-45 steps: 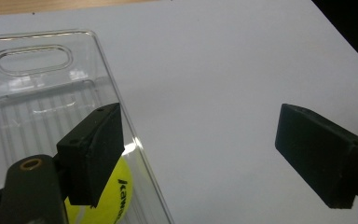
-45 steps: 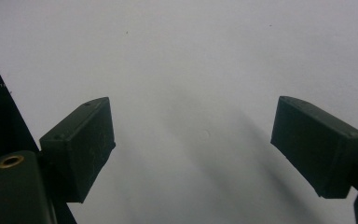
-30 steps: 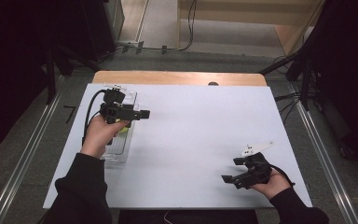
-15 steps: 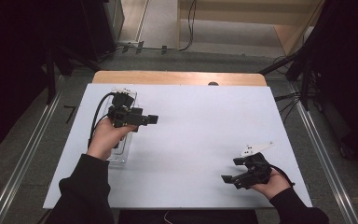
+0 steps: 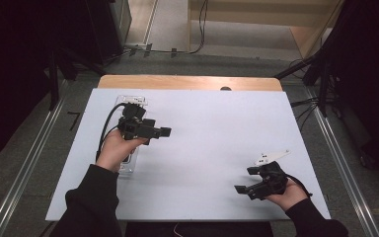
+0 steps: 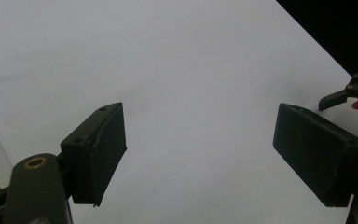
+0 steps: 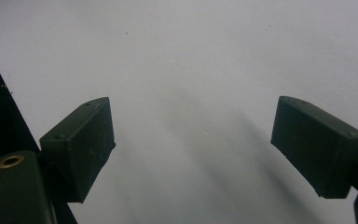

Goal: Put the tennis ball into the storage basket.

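My left gripper (image 5: 161,133) is held over the left part of the white tabletop (image 5: 207,123), pointing right. In the left gripper view its jaws (image 6: 200,126) stand apart over bare white surface with nothing between them; they have just closed a little. Beneath that hand lies a clear plastic box (image 5: 127,167). My right gripper (image 5: 246,180) rests at the near right, pointing left, open; its own view shows the jaws (image 7: 193,121) wide apart around nothing. A small white part (image 5: 272,157) lies just behind it.
A wooden strip (image 5: 187,82) borders the far edge of the table. Metal rails (image 5: 24,168) run along the floor on both sides. Far off in the left gripper view the other gripper (image 6: 349,92) shows at the table's right edge.
The left hand has drifted a little to the right and toward the near side, off the clear box. The right hand has kept still.
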Demonstrator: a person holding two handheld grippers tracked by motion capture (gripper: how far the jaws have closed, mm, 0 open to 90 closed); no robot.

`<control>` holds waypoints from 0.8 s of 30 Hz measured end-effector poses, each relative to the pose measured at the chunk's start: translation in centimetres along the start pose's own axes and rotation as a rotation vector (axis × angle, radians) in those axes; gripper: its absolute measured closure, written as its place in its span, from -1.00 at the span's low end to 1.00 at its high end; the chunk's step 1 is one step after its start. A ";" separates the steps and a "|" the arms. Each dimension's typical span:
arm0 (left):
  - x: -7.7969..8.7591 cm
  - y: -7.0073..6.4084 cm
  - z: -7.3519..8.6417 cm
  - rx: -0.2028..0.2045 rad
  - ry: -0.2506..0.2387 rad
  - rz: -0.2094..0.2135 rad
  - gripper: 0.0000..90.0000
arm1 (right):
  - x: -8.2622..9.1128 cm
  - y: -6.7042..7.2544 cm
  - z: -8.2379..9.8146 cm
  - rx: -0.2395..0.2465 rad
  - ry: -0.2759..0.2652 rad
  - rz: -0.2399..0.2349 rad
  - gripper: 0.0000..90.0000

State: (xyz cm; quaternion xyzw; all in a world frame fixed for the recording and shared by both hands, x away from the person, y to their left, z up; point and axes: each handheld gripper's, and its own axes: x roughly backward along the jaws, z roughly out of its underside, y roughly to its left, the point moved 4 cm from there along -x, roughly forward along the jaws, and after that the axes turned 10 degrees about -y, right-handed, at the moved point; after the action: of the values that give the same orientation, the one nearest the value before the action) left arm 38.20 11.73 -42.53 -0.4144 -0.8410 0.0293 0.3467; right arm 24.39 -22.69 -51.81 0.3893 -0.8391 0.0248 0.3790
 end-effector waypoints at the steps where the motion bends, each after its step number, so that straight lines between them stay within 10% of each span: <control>1: 0.0 0.0 0.2 -0.004 0.002 0.002 -0.60 | 0.0 0.0 0.0 0.000 0.001 0.000 -0.75; 24: -0.1 -1.9 3.3 -0.064 0.006 0.053 -0.60 | 0.0 0.0 0.0 -0.002 0.003 0.001 -0.75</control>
State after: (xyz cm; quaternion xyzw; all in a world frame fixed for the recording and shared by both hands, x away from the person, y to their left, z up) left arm 35.00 11.21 -44.45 -0.4474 -0.8293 0.0101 0.3347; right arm 24.40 -22.69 -51.82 0.3885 -0.8388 0.0248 0.3806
